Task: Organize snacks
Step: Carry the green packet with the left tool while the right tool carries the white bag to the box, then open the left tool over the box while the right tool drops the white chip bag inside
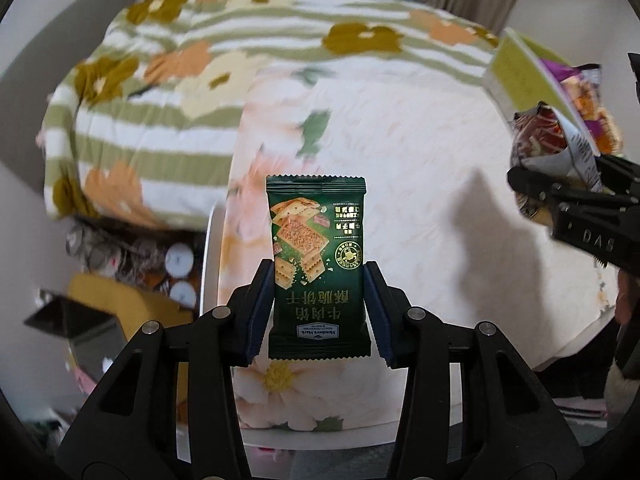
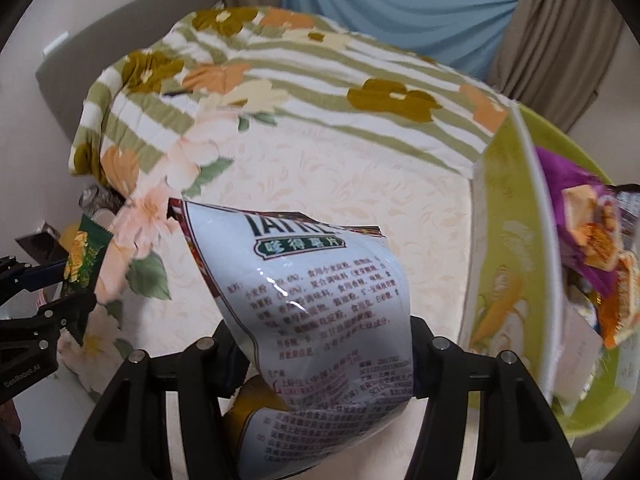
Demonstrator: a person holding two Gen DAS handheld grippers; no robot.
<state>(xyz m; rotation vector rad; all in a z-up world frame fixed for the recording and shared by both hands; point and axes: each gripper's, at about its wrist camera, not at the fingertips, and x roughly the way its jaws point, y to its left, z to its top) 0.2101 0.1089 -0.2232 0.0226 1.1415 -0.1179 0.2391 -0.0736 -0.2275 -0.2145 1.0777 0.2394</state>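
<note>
Aloft over the bed point(image 1: 420, 152), the left gripper point(image 1: 319, 312) pinches a green cracker packet point(image 1: 316, 248), while the right gripper point(image 2: 324, 360) clamps a white chip bag point(image 2: 320, 300) near the green box point(image 2: 504, 240) at right.

Bed point(image 2: 328, 184), cream floral sheet. On it: striped flower-print blanket point(image 2: 280, 76) bunched at far end, green box point(image 2: 504, 264) on right edge.
</note>
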